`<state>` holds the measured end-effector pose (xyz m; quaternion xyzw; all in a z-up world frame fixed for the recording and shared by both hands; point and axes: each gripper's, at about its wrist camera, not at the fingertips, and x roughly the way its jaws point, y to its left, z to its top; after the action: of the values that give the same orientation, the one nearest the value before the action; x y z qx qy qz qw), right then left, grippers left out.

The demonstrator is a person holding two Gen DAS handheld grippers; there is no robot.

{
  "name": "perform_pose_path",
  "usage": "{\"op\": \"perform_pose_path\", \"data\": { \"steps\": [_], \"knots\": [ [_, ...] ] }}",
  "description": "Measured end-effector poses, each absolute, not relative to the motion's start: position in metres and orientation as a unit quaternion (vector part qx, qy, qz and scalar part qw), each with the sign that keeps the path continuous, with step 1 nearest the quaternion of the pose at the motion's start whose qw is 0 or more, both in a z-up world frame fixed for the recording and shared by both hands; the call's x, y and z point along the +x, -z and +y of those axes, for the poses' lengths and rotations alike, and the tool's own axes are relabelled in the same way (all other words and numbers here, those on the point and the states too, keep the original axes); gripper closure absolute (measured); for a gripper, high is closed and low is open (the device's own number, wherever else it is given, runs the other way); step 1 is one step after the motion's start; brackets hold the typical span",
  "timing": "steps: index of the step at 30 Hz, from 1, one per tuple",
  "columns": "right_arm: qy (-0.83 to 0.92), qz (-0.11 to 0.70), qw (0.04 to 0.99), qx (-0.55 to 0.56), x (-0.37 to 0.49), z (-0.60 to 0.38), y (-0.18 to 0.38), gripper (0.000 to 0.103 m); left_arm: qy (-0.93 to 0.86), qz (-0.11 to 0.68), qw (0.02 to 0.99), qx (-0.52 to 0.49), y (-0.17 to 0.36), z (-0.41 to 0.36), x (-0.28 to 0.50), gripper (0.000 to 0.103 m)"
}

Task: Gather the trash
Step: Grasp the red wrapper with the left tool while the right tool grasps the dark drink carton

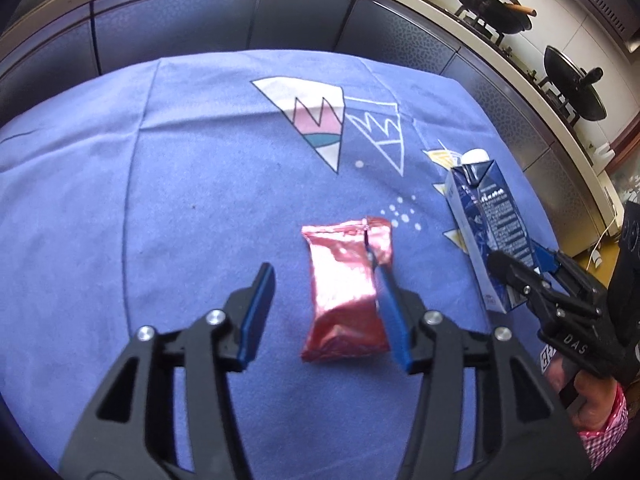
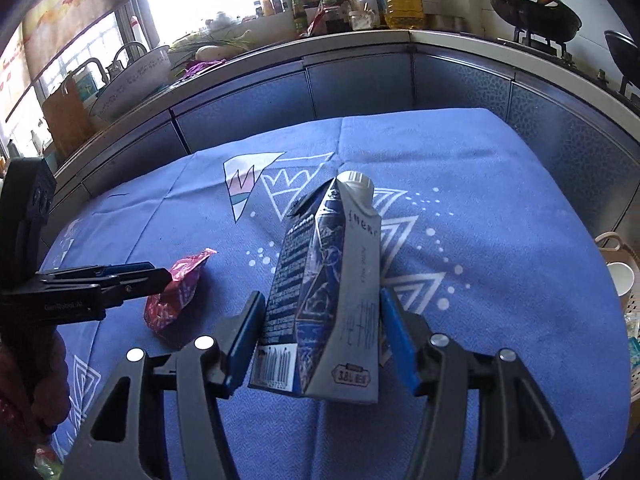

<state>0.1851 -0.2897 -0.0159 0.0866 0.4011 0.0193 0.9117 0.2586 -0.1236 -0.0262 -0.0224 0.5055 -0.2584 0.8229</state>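
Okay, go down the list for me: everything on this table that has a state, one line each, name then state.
Pink snack wrapper: crumpled, lying flat on the cloth, between the left claw's fingers, not gripped.
Blue milk carton: upright, cap on, between the right claw's fingers.
Left claw: open, one finger against the wrapper's edge.
Right claw: around the carton; contact unclear.
Blue tablecloth: spread flat, creased.

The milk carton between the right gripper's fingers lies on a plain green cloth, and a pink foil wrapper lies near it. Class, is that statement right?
One detail is wrong. The cloth is blue with white triangle patterns, not plain green, as the right wrist view shows. The milk carton does sit between the right gripper's fingers, and the pink foil wrapper lies near it.
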Motion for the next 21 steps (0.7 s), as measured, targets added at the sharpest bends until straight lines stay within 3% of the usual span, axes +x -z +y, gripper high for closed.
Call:
{"op": "perform_pose_path", "data": {
  "steps": [3, 16, 18, 21],
  "knots": [
    [-0.019, 0.407, 0.909, 0.089, 0.185, -0.292, 0.019, 0.044, 0.262, 0.504, 0.823, -0.001, 0.025, -0.134, 0.256, 0.044],
    [-0.01, 0.423, 0.9, 0.099, 0.185, -0.302, 0.031, 0.044, 0.27, 0.519, 0.81, 0.044, 0.032, -0.163, 0.248, 0.044],
    [-0.012, 0.425, 0.9, 0.1, 0.185, -0.303, 0.033, 0.044, 0.268, 0.511, 0.815, 0.063, 0.03, -0.167, 0.242, 0.032],
    [-0.015, 0.43, 0.897, 0.099, 0.185, -0.302, 0.036, 0.043, 0.263, 0.505, 0.817, 0.089, 0.034, -0.172, 0.236, 0.03]
  ]
}}
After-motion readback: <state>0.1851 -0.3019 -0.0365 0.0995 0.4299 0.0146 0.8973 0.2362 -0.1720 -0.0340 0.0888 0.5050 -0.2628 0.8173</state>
